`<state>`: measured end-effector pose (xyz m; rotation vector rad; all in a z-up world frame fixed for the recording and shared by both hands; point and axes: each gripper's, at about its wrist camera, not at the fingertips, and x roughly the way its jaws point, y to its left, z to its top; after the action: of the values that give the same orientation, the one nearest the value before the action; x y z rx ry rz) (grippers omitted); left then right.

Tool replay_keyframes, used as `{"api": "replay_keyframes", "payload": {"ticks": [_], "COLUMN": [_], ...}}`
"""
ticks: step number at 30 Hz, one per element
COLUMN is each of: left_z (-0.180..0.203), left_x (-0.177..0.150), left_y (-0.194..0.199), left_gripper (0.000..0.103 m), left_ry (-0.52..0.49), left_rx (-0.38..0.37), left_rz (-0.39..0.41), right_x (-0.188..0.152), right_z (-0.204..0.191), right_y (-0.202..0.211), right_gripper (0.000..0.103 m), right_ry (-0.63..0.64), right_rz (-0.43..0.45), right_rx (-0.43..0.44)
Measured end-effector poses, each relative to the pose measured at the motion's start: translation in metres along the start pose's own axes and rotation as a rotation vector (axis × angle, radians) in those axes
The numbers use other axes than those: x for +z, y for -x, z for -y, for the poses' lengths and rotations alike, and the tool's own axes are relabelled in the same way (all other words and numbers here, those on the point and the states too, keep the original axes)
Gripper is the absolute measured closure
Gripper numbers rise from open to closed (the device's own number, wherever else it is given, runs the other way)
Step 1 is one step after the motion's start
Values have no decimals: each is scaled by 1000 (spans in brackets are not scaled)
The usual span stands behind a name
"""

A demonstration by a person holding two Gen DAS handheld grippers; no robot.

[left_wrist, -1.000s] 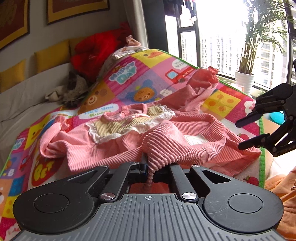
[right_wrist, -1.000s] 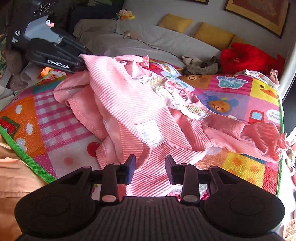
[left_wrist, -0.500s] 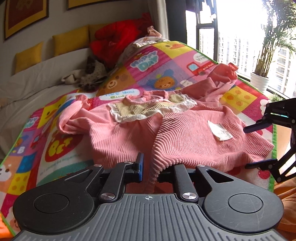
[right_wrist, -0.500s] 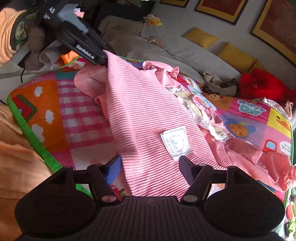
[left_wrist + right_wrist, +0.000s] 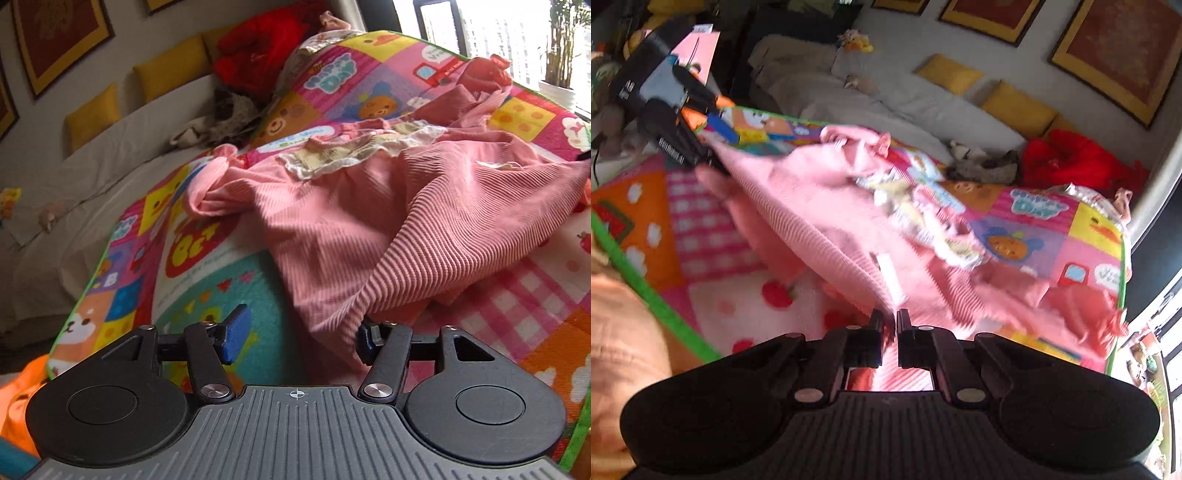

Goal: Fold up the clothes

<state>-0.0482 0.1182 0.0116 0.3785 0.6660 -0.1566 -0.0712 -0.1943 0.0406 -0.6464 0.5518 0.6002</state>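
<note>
Pink ribbed knit garment (image 5: 399,206) with a cream lace collar, rumpled on the colourful patchwork cartoon play mat (image 5: 207,295). Left gripper (image 5: 295,338) with fingers opening (hem draped against the right-hand finger, blue pad (image 5: 236,334) bare). Right gripper (image 5: 889,326) with fingers pressed together, pinching the garment's near hem.

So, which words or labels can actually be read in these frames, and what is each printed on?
"HAPPY DAY": purple square of the play mat.
"Bet": red apple patch on the mat.
White label on the pink garment: unreadable.
Lettering on the left hand-held gripper: blurred.
</note>
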Motion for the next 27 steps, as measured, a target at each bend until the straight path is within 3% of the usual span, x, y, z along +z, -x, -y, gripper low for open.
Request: {"api": "replay_keyframes", "payload": {"ticks": [1, 4, 7, 9, 11, 16, 21, 27], "left_z": [-6, -22, -24, -16, -5, 12, 9, 3], "left_x": [-3, -6, -1, 5, 11, 17, 24, 64], "left_y": [2, 11, 24, 30, 33, 27, 23, 0], "left_gripper": [36, 32, 30, 25, 22, 19, 15, 10], "left_ry": [14, 55, 62, 49, 23, -14, 28, 208], "left_rx": [24, 72, 9, -48, -87, -120, -140, -292], "left_rz": [-6, -7, 26, 54, 72, 70, 75, 126], "right_x": [-7, -15, -9, -3, -1, -15, -24, 2], "right_z": [-2, -5, 4, 9, 8, -5, 13, 43], "right_y": [0, 3, 12, 13, 9, -15, -9, 0], "right_gripper": [98, 81, 73, 61, 55, 59, 60, 51], "right_ry": [-11, -24, -55, -82, -78, -64, -168, -294], "right_rz": [-16, -19, 26, 55, 60, -43, -73, 61], "right_rx": [22, 40, 37, 48, 61, 135, 161, 182]}}
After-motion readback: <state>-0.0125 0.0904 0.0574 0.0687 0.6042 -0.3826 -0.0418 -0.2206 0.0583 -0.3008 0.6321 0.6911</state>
